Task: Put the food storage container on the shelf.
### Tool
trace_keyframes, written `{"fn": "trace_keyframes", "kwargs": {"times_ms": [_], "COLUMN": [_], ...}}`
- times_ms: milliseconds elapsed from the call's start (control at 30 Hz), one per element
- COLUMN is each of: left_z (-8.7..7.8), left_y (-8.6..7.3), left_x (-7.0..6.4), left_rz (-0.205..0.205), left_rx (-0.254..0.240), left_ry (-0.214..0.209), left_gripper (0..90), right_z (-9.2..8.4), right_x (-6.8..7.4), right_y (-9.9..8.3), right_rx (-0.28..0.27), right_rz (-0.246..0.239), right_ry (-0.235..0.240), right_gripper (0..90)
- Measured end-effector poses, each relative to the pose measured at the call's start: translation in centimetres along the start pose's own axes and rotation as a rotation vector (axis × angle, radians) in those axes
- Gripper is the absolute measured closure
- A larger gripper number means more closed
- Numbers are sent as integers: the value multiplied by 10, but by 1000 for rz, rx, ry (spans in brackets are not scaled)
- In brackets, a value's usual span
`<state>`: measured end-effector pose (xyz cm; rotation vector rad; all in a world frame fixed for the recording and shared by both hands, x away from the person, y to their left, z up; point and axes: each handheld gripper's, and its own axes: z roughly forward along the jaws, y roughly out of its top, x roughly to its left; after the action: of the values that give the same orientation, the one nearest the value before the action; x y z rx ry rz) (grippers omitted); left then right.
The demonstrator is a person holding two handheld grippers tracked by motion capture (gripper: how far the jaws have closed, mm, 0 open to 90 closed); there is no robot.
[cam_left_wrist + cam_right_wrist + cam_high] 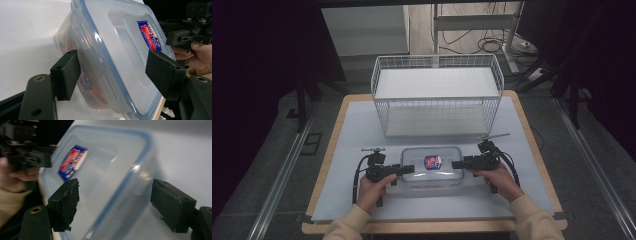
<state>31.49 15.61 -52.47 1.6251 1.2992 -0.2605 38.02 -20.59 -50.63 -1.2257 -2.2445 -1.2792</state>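
One clear plastic box with a blue-rimmed lid and a red-and-blue label lies flat on the white table cover, near the front edge and just before the white wire basket. Its long axis runs across the table, so each short end faces one hand. The left gripper straddles the left end: in the left gripper view one pad sits against the box's wall below the rim and the other lies over the lid, the jaws partly closed and seemingly clamped on that end. The right gripper stands at the right end with its jaws spread wide; the right gripper view is blurred, and its pads flank the corner without pressing. The left hand is thus the nearer, already on the box. The box looks smooth, rigid and slippery, with rounded corners; something red-orange shows dimly through its wall.
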Motion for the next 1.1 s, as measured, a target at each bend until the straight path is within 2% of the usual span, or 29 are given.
{"fn": "trace_keyframes", "kwargs": {"times_ms": [67,167,200,233,367,500,567,767,900,1033,1067,1100], "left_z": [0,0,0,0,0,-1,-2,-7,-11,-14,-16,-16], "left_y": [0,0,-1,-1,-2,-2,-4,-9,-14,-18,-21,-21], "left_x": [0,0,0,0,-1,-2,-5,-10,-12,-17,-20,-20], "left_rz": [-1,-1,-1,0,5,12,32,76,92,113,130,130], "left_rx": [-2,-2,-3,-4,-8,-11,-16,-43,-59,-73,-82,-82], "left_ry": [1,1,1,0,3,4,14,25,22,32,41,41], "left_gripper": [286,286,286,286,286,286,292,314,357,378,382,386], "right_z": [4,1,-2,-2,-8,-9,-11,-15,-19,-23,-24,-24], "right_x": [0,-1,-4,-4,-9,-10,-10,-2,1,6,10,10], "right_y": [0,2,2,2,0,-1,-1,-5,-8,-12,-14,-14], "right_rx": [5,14,14,14,18,16,10,-9,-26,-40,-48,-48], "right_rz": [22,41,59,59,99,104,109,74,57,19,-3,-3], "right_ry": [-4,1,16,16,61,66,69,50,59,51,42,42], "right_gripper": [191,240,285,285,377,391,420,439,467,481,487,487]}}
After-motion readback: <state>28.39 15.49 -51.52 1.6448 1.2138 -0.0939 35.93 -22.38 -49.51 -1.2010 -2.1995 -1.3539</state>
